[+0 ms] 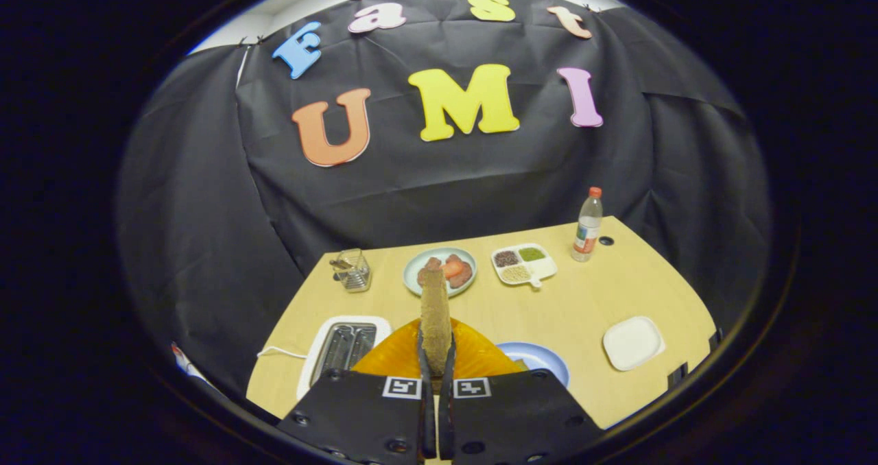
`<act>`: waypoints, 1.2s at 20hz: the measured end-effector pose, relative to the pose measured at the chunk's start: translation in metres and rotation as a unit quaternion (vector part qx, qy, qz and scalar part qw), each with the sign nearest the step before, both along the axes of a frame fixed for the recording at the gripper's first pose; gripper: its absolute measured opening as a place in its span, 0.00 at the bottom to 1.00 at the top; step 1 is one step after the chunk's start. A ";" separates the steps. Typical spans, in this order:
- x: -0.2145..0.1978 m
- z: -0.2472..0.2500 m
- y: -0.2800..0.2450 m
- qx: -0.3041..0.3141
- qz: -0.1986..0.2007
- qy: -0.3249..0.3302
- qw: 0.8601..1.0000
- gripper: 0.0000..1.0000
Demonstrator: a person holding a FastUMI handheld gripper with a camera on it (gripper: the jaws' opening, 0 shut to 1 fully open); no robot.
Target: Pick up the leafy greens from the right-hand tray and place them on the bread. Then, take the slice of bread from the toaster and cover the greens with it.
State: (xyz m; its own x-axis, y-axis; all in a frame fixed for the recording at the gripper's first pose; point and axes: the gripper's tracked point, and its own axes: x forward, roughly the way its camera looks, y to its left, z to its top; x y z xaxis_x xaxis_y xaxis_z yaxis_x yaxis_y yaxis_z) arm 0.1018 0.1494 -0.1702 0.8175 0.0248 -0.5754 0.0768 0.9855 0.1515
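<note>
On the pale wooden table point(590, 300), my gripper point(436, 355) is clamped on the upright brown bread slice point(435, 314), above an orange plate point(480, 355), beside the white toaster point(343, 345); a white square tray point(632, 342) sits farther right.

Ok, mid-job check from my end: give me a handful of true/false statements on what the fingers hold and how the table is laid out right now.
1. The fingers are clamped on a bread slice standing upright between them. True.
2. The toaster has a slice in its slots. False: the slots look empty.
3. The bottle lies on its side. False: it stands upright near the table's far edge.
4. A divided dish of small grains sits between the plate of red food and the bottle. True.
5. The white square tray holds leafy greens. False: it looks bare.
</note>
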 end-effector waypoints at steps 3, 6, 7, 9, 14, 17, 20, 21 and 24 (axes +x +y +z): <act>-0.008 -0.036 -0.010 -0.007 -0.007 0.029 1.000 0.02; -0.011 -0.062 -0.010 0.003 -0.003 0.044 0.999 0.02; -0.013 -0.070 -0.011 0.004 0.001 0.048 0.999 0.02; -0.016 -0.086 -0.011 0.015 0.009 0.060 0.998 0.02; -0.020 -0.116 -0.013 0.044 0.036 0.069 0.996 0.02; -0.022 -0.135 -0.029 0.054 0.041 0.080 0.995 0.02; -0.023 -0.152 -0.043 0.062 0.047 0.093 0.993 0.02; -0.024 -0.156 -0.048 0.059 0.051 0.095 0.992 0.02; -0.020 -0.168 -0.067 0.043 0.052 0.100 0.993 0.08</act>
